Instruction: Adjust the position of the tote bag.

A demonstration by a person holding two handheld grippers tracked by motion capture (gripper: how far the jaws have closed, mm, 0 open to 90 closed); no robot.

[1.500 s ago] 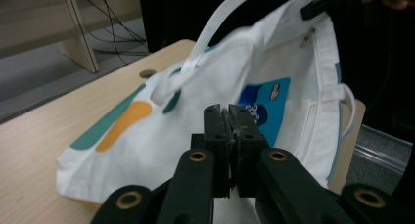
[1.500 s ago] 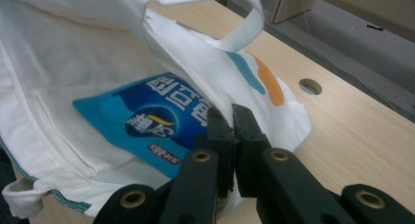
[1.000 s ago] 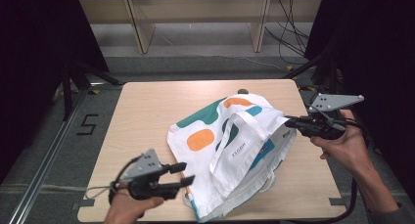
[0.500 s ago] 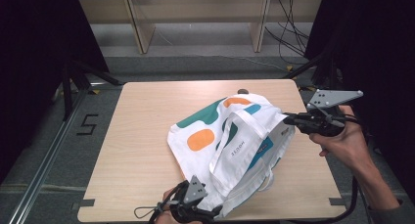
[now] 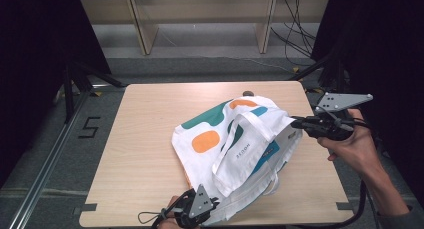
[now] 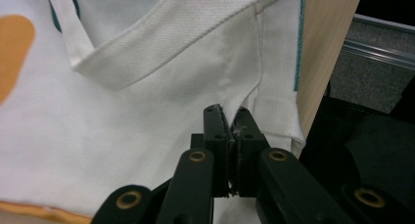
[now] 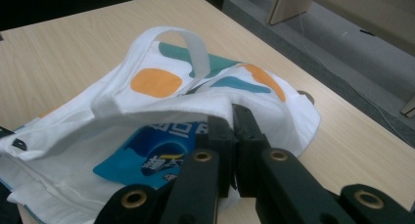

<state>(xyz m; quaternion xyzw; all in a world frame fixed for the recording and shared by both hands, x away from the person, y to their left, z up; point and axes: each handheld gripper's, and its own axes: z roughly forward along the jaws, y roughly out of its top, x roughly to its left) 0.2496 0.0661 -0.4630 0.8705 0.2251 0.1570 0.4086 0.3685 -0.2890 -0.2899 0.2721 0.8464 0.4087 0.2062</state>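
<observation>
A white tote bag (image 5: 235, 149) with orange and teal patches lies in the middle of the wooden table (image 5: 145, 139). My right gripper (image 5: 295, 122) is at the bag's right side, shut on the upper rim of its mouth and holding it lifted. In the right gripper view the jaws (image 7: 232, 120) pinch that rim, and a blue packet (image 7: 147, 160) shows inside the bag. My left gripper (image 5: 212, 208) is at the table's front edge, shut on the bag's near edge. In the left gripper view its jaws (image 6: 230, 121) clamp white cloth below a strap (image 6: 161, 43).
A small dark round object (image 5: 247, 93) sits on the table just behind the bag. The table's front edge (image 6: 323, 53) runs close beside the left gripper. Shelving legs (image 5: 142, 31) and cables stand on the floor beyond the table.
My left gripper swung from the bag's left side, where it was open, to the front edge and shut on the bag's cloth. The right gripper shifted slightly right, still holding the rim.
</observation>
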